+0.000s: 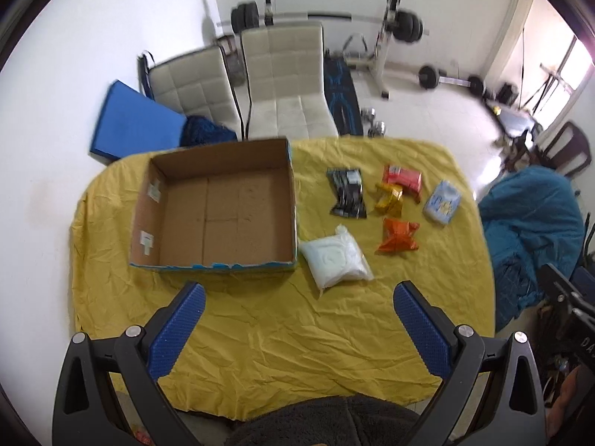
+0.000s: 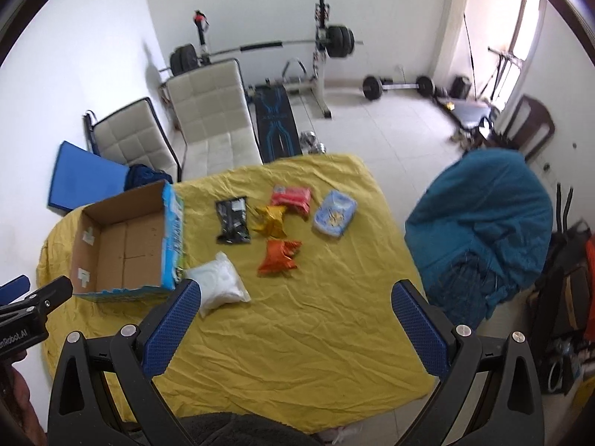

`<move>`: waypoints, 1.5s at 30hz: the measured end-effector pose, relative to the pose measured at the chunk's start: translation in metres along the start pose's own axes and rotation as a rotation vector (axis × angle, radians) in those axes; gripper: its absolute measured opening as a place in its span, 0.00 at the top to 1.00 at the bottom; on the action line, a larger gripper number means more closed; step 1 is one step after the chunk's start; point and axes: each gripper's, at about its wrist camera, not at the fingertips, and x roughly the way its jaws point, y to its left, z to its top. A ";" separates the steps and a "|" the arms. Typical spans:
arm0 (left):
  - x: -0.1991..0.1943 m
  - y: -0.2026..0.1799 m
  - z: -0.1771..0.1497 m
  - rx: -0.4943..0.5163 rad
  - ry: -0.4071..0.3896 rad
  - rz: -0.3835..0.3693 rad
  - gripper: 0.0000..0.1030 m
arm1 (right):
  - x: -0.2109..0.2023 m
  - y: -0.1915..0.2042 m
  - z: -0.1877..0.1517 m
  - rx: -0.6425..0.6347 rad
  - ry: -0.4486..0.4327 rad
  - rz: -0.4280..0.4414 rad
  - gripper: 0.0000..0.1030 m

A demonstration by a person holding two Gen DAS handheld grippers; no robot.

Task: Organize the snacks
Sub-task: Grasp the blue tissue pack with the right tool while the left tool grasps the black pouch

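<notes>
A yellow cloth (image 1: pixel 260 334) is covering the counter, lying wrinkled across its whole top, and behind it two pale padded chairs (image 1: pixel 282 85) are standing against the wall with a blue mat (image 1: pixel 134 122) leaning beside them. Farther back a barbell rack (image 1: pixel 386 37) is standing on the tiled floor, and to the right a teal blanket (image 2: pixel 483 223) is draping over something bulky near the counter's edge. A dark fuzzy fabric (image 1: pixel 327 423) is showing at the bottom of both views, below the near edge of the cloth. Nothing is lying between the grippers and the snacks except bare cloth. An open cardboard box (image 1: pixel 219 204) is sitting on the left part of the counter, its inside bare and its outer walls printed blue. Just beside its right front corner a white bag (image 1: pixel 334 256) is lying, soft and puffy. Beyond it a black packet (image 1: pixel 347 193) is lying flat, and to its right a yellow packet (image 1: pixel 389 199) is touching a red packet (image 1: pixel 403 180) behind it. An orange packet (image 1: pixel 398 236) is lying crumpled in front of those, and a light blue packet (image 1: pixel 442 200) is lying apart at the far right. The left gripper (image 1: pixel 297 297) is hovering over the near cloth with its blue fingers (image 1: pixel 178 334) spread wide and holding nothing. The right gripper (image 2: pixel 293 293) is likewise spread wide and empty, its left finger (image 2: pixel 171 327) overlapping the white bag's edge in its own view.
</notes>
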 end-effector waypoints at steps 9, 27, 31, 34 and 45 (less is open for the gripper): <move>0.158 -0.058 0.063 0.063 0.246 -0.009 0.00 | 0.158 -0.076 0.017 0.061 0.219 -0.039 0.00; 0.369 -0.098 0.148 0.008 0.471 0.014 0.00 | 0.449 -0.128 0.101 0.347 0.538 0.041 0.00; 0.400 -0.098 0.151 -0.011 0.513 -0.020 0.00 | 0.488 -0.118 0.104 0.389 0.578 0.081 0.00; 0.415 -0.099 0.151 -0.006 0.534 -0.024 0.02 | 0.506 -0.110 0.105 0.368 0.599 0.056 0.12; 0.408 -0.095 0.136 0.012 0.498 -0.012 0.50 | 0.513 -0.107 0.098 0.302 0.630 0.001 0.49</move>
